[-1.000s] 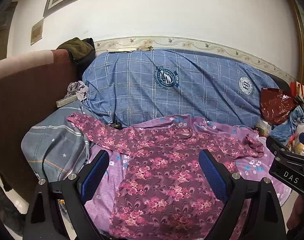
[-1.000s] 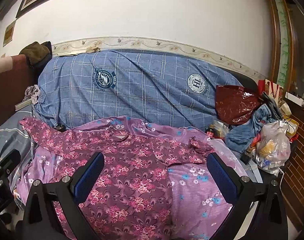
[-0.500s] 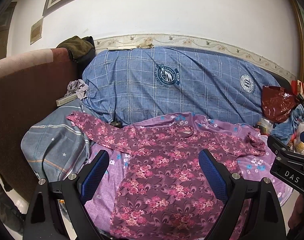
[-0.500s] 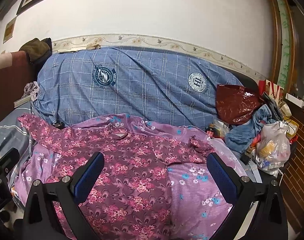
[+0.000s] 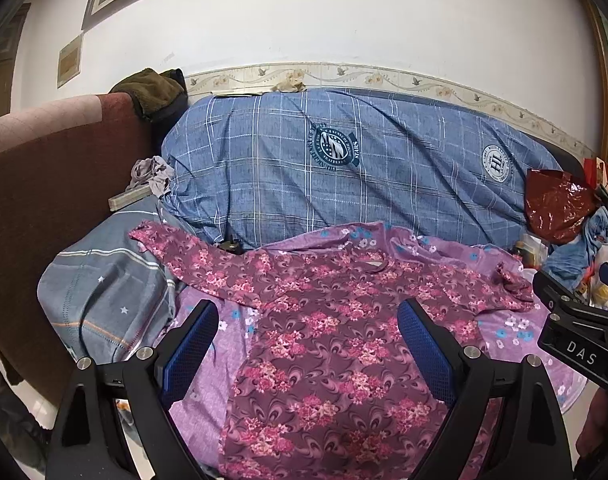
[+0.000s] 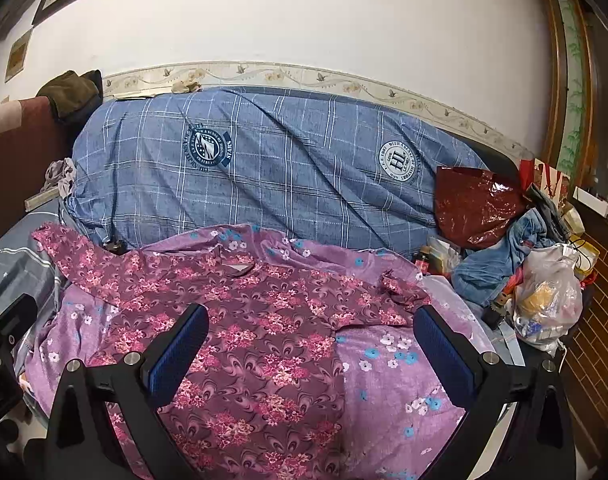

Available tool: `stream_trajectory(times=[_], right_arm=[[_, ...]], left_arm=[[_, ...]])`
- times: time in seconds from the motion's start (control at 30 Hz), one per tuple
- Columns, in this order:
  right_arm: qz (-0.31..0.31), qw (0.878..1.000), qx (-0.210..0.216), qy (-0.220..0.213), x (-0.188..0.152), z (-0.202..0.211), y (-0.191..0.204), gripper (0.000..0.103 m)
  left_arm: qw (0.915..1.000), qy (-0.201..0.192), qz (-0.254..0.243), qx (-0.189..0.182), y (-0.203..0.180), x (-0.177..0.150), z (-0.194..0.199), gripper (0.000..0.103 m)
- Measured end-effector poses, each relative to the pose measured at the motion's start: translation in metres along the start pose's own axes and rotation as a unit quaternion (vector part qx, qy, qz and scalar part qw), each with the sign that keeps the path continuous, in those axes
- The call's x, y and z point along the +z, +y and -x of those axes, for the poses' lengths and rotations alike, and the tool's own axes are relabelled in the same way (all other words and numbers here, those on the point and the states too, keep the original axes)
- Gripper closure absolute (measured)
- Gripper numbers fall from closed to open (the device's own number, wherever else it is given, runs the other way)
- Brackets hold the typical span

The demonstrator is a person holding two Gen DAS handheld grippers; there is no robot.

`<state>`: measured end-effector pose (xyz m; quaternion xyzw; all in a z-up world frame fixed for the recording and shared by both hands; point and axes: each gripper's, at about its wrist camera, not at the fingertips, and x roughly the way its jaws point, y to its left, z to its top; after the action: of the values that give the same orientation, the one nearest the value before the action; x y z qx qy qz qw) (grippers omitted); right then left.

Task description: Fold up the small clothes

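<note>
A long-sleeved maroon top with a pink floral print (image 5: 328, 328) lies spread flat, front up, on a purple flowered sheet (image 5: 504, 332), with both sleeves stretched out sideways. It also shows in the right wrist view (image 6: 244, 332). My left gripper (image 5: 308, 320) is open and empty above the top's lower left part. My right gripper (image 6: 310, 328) is open and empty above its lower right part. Part of the right gripper's body shows at the right edge of the left wrist view (image 5: 576, 332).
A bulky blue checked quilt (image 6: 272, 172) rises behind the top. A dark red plastic bag (image 6: 472, 204), blue clothes (image 6: 500, 256) and a clear bag of items (image 6: 548, 296) crowd the right end. A grey striped pillow (image 5: 104, 292) and a brown headboard (image 5: 44, 200) stand on the left.
Both grippers have drifted slightly, so the top sits a little lower and further left in view. Jaws stay open; the top has not moved.
</note>
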<state>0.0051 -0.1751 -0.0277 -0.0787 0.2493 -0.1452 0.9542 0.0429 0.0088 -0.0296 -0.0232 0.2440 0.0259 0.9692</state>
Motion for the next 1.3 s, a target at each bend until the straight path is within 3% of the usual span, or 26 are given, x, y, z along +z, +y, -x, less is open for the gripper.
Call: stream_trajectory(times=[0.57,1.0,1.3], right_arm=[[0.009,0.999,-0.011,0.042,-0.004,-0.063,0.006,0.000],[0.008,0.998,-0.023,0.064,0.001,-0.117,0.003,0.000],[0.005,0.996,-0.038,0.080,0.002,-0.158,-0.004,0.000]], left_arm=[[0.9994,0.034,-0.001,0.006,-0.012,0.020,-0.082,0.011],[0.9994,0.036,-0.001,0.003,-0.029,0.035,-0.149,0.011],[0.9985,0.055,0.002,0.005,-0.046,0.038,-0.213,0.011]])
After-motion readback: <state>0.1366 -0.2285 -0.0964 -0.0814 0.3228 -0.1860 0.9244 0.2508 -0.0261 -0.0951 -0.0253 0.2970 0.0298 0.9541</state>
